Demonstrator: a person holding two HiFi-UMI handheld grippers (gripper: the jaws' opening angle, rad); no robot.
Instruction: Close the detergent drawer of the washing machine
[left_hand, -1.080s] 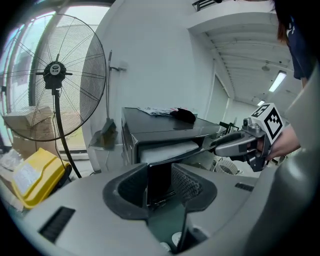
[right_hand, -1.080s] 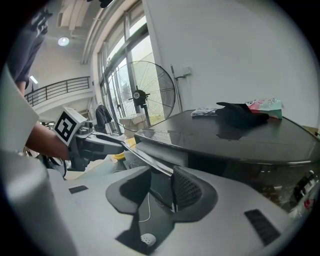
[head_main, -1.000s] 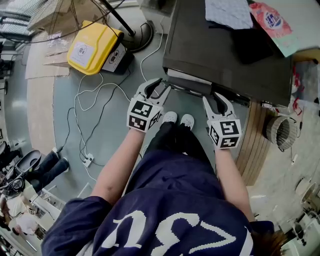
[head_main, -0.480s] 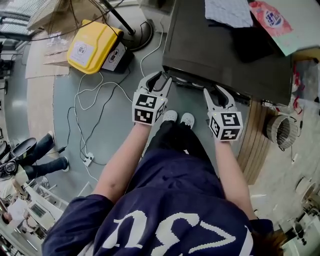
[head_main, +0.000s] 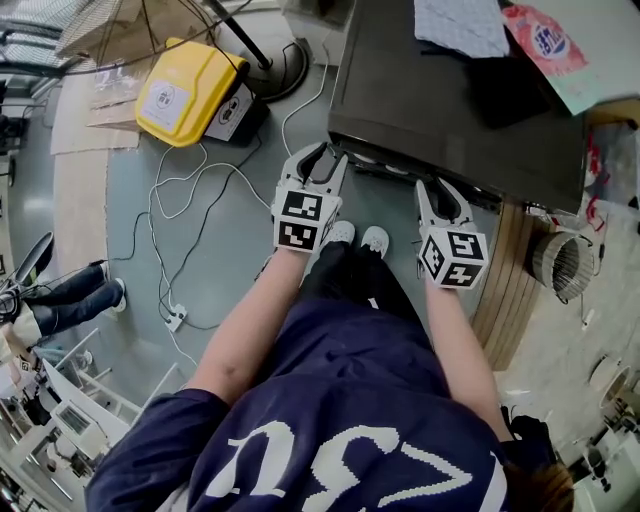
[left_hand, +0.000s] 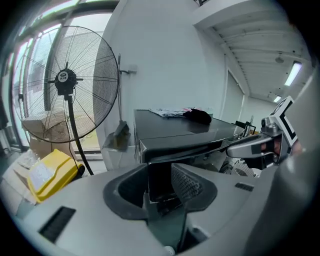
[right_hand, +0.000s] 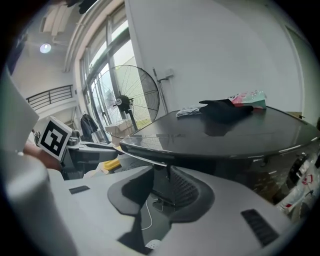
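The dark washing machine (head_main: 450, 100) fills the upper right of the head view. Its detergent drawer (head_main: 378, 163) shows only as a thin strip under the front edge of the top. My left gripper (head_main: 318, 165) is at the machine's front left corner. Its jaws stand wide, and a dark front panel (left_hand: 159, 177) lies between them without any clear pinch. My right gripper (head_main: 441, 192) points at the front further right. Its jaws are closing, and between them I see only the shadowed front (right_hand: 162, 192) and a cable on the floor.
A yellow case (head_main: 185, 90) and a fan base (head_main: 275, 65) stand on the floor to the left, with white cables (head_main: 190, 230) trailing. A cloth (head_main: 460, 25) and a pink packet (head_main: 545, 40) lie on the machine. A ribbed hose (head_main: 560, 265) is at the right. The person's shoes (head_main: 355, 238) are below the grippers.
Both grippers have moved in toward the machine's front. The drawer that stuck out has slid in under the top edge. The right jaws have narrowed.
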